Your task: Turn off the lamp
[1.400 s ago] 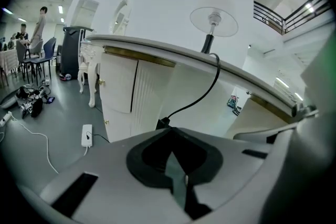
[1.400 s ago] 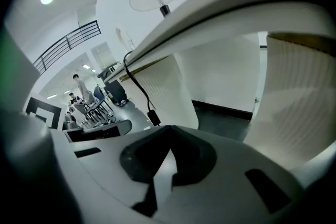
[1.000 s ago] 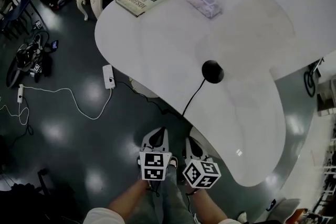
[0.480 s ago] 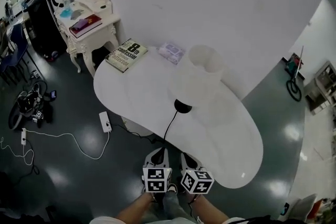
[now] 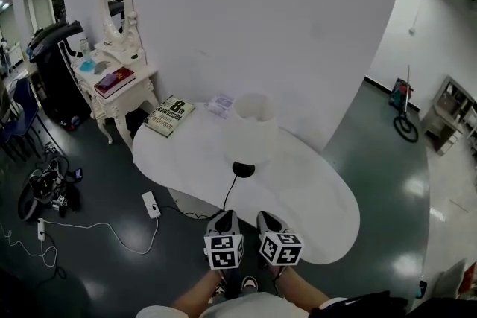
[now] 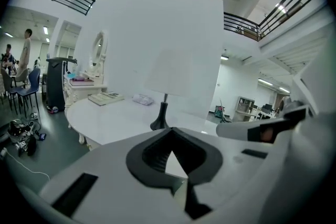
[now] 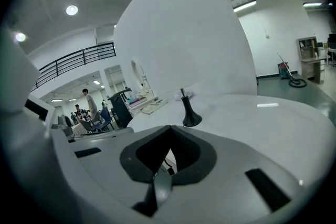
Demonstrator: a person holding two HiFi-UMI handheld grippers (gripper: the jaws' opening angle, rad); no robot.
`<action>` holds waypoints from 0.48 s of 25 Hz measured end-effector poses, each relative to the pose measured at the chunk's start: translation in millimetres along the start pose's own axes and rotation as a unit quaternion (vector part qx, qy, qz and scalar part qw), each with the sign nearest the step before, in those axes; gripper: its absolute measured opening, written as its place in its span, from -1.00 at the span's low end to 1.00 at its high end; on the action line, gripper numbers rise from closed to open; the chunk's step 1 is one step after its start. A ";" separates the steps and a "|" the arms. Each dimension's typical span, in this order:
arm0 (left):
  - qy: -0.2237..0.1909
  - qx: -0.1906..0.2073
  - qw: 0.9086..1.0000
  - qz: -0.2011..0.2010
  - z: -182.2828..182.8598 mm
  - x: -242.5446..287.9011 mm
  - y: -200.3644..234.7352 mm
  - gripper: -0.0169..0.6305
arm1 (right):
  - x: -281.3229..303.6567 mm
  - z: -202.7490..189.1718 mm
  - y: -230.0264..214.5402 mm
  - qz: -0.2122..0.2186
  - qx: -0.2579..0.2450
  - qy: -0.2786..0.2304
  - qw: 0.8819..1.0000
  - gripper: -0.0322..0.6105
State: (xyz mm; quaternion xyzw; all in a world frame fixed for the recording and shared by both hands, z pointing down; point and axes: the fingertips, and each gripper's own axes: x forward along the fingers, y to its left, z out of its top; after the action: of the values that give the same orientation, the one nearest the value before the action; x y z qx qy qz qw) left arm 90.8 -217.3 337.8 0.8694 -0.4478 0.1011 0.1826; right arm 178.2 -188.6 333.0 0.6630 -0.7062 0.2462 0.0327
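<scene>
Left gripper (image 5: pixel 225 214) and right gripper (image 5: pixel 264 216) side by side, pointing toward lamp (image 5: pixel 251 129); both jaws together, empty

The lamp (image 5: pixel 249 138) stands upright near the middle of the white tabletop (image 5: pixel 320 197). Its shade (image 5: pixel 251 126) is plain white, wider at the bottom and open at the top, pale enough to melt into the wall behind. A thin dark stem (image 7: pixel 184 99) drops to a round black base (image 5: pixel 243 169) that flares like a small cone. A black cord (image 5: pixel 228 194) runs from the base over the tabletop's near edge. Whether it is lit I cannot tell.
</scene>
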 end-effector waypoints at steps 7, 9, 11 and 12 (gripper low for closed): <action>-0.027 0.002 1.000 0.007 36.3 -9.2 -15.2 -0.92 | -17.0 45.3 -2.4 0.007 -0.018 -0.036 0.999 -0.90; -0.035 0.008 0.999 0.008 44.9 -10.8 -19.1 -0.92 | -18.7 55.5 -0.5 0.010 -0.023 -0.046 0.999 -0.90; -0.043 0.020 0.999 0.005 52.2 -11.2 -24.7 -0.92 | -19.7 63.7 0.4 0.013 -0.028 -0.053 0.998 -0.90; -0.045 0.027 0.999 0.004 54.5 -11.2 -27.8 -0.92 | -20.2 66.7 0.3 0.015 -0.031 -0.055 0.998 -0.90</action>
State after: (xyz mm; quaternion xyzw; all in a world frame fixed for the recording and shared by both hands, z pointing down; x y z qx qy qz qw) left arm 107.6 -216.4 278.0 0.8758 -0.4562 0.0747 0.1388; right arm 199.0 -196.1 266.9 0.6638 -0.7240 0.1875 0.0110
